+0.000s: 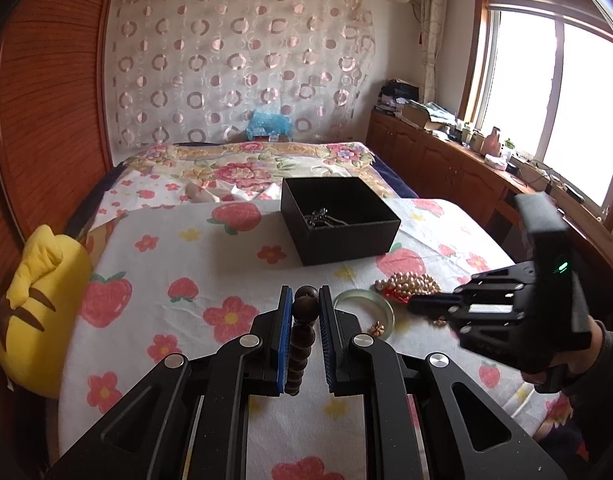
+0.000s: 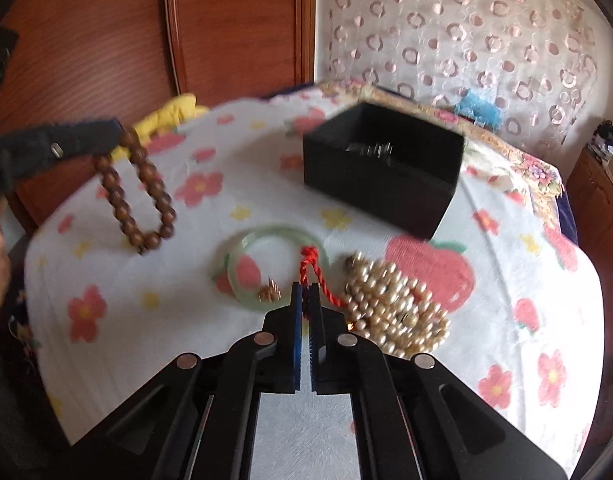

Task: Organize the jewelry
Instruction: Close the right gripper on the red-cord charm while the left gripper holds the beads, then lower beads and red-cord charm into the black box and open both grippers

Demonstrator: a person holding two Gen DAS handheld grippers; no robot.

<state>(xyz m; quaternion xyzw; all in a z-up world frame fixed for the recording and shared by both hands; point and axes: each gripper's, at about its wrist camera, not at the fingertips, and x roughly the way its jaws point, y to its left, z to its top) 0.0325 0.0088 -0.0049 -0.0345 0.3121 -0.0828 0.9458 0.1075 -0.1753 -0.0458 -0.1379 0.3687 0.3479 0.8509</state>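
two hand-held grippers clenched, left [image 1: 305,300] on brown beads [image 1: 302,344], right [image 2: 306,292] on red cord [image 2: 312,268], box [image 2: 386,184] contents blurred

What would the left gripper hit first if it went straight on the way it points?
Probably the tablecloth just left of the black box; depth is unclear. The left gripper is shut on the wooden bracelet.

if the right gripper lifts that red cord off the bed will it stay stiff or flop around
Probably floppy: the twisted red cord already bends and kinks ahead of the right gripper, which is shut on it. It looks thin, so likely light. Its far end crosses the green bangle beside the pearl strands, so it may drag or snag there; whether it is tied on is unclear.
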